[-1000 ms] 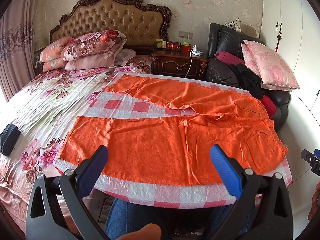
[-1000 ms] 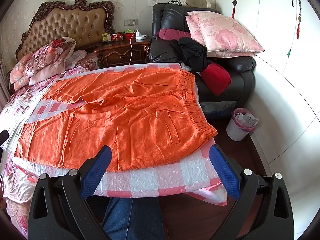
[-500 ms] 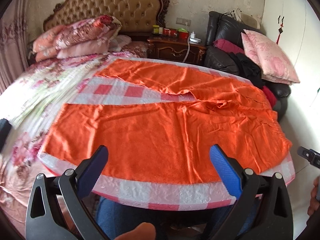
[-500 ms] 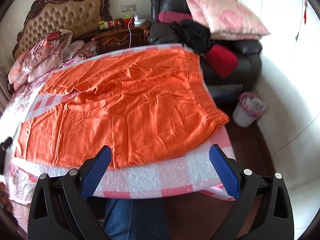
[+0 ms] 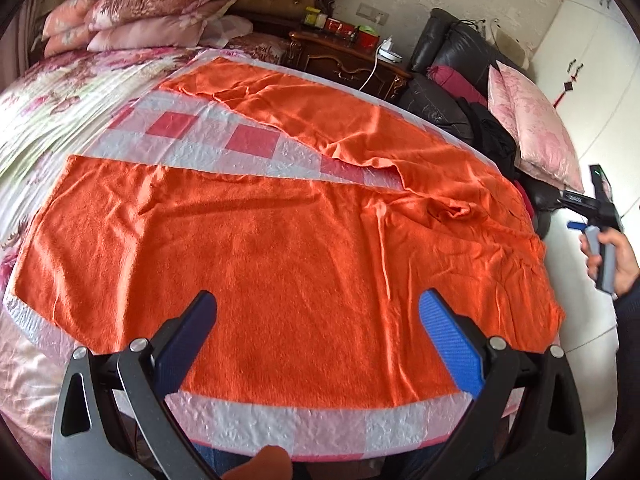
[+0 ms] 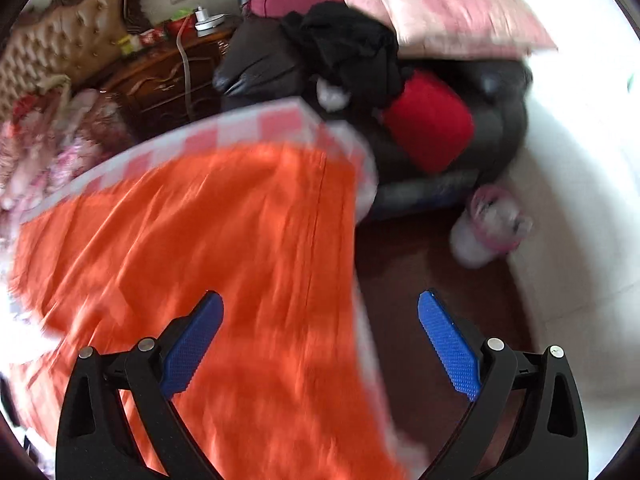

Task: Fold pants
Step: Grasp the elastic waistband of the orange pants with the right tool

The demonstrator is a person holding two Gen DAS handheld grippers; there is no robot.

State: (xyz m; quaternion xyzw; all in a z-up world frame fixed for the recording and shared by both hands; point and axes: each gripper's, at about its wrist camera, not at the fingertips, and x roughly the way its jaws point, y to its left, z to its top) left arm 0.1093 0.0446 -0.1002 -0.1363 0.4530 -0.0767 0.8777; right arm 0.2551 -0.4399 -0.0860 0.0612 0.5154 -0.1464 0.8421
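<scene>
Orange pants [image 5: 304, 240] lie spread flat on a pink-and-white checked sheet [image 5: 280, 428] over the bed, legs splayed toward the left, waistband at the right. My left gripper [image 5: 318, 332] hovers open over the near leg, close to the front edge, with nothing between its fingers. The right wrist view is blurred; there the pants [image 6: 224, 264] fill the left half. My right gripper [image 6: 320, 332] stands open above the waistband edge, its right finger out over the floor. From the left wrist view the right gripper's body [image 5: 600, 216] shows in a hand at the far right.
Floral bedding and stacked pillows [image 5: 132, 12] lie at the back left. A wooden nightstand [image 5: 344, 60] and a black armchair [image 6: 440, 112] piled with cushions and clothes stand behind the bed. A small pink-lined bin [image 6: 492, 224] sits on the dark floor by the white wall.
Both grippers have moved forward and lower over the pants. The right one has swung fast toward the waistband side, blurring its view. Both remain open.
</scene>
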